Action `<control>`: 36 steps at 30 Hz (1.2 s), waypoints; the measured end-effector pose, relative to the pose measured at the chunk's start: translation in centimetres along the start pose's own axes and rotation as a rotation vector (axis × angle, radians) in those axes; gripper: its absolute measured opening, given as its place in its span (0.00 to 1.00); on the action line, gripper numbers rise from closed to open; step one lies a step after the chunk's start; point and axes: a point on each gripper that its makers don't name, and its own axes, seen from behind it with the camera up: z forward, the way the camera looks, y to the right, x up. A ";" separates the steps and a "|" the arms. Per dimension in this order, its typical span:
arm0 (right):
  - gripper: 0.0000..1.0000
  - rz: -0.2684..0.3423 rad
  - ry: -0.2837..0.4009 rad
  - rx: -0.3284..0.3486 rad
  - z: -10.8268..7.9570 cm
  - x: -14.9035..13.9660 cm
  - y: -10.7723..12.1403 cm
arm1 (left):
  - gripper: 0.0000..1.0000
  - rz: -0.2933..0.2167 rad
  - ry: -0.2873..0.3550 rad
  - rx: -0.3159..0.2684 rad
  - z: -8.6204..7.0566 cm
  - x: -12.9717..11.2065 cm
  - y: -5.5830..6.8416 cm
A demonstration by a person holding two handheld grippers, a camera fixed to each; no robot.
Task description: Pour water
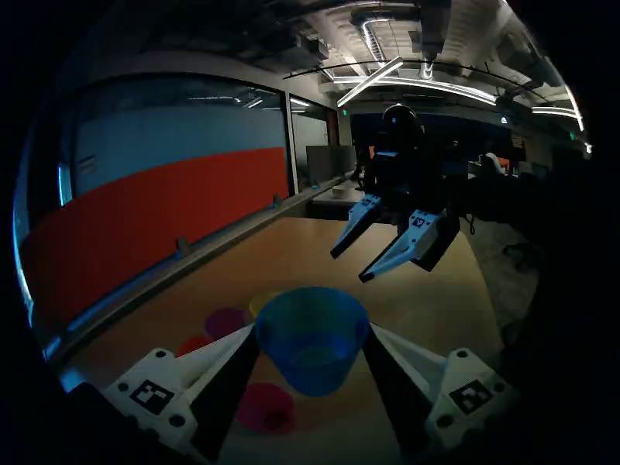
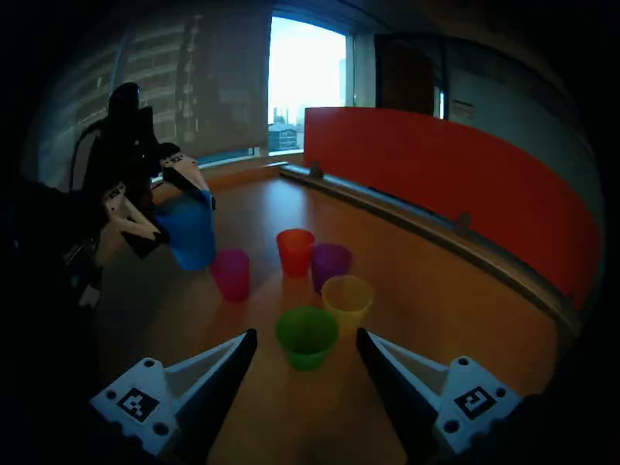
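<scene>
A translucent blue cup [image 1: 312,360] hangs upright above the table, my left gripper [image 1: 311,332] shut on its sides. In the right gripper view the same blue cup [image 2: 188,240] sits in the left gripper [image 2: 184,221] at the left, just above and beside a magenta cup [image 2: 232,273]. I cannot tell whether the blue cup holds water. My right gripper [image 2: 304,335] is open with nothing in it, its fingertips either side of a green cup [image 2: 307,341] farther off. In the left gripper view that right gripper [image 1: 349,266] hovers open over the table beyond the blue cup.
On the wooden table [image 2: 434,310] stand a yellow cup [image 2: 347,298], a purple cup [image 2: 331,263] and a red cup [image 2: 295,249] in a cluster. An orange partition [image 2: 465,170] runs along the table's far edge. A person's dark sleeve [image 2: 46,232] is at the left.
</scene>
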 end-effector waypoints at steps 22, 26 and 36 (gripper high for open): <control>0.99 -0.007 -0.052 0.017 2.9 -1.8 -0.2 | 0.87 -0.020 0.074 0.130 -1.5 2.1 -4.6; 0.99 -0.010 -0.061 0.024 3.6 -2.1 -0.4 | 0.87 -0.025 0.080 0.164 -1.9 2.2 -5.9; 0.99 -0.025 -0.098 0.026 5.4 -3.5 -0.2 | 0.87 -0.038 0.086 0.224 -3.1 1.8 -8.4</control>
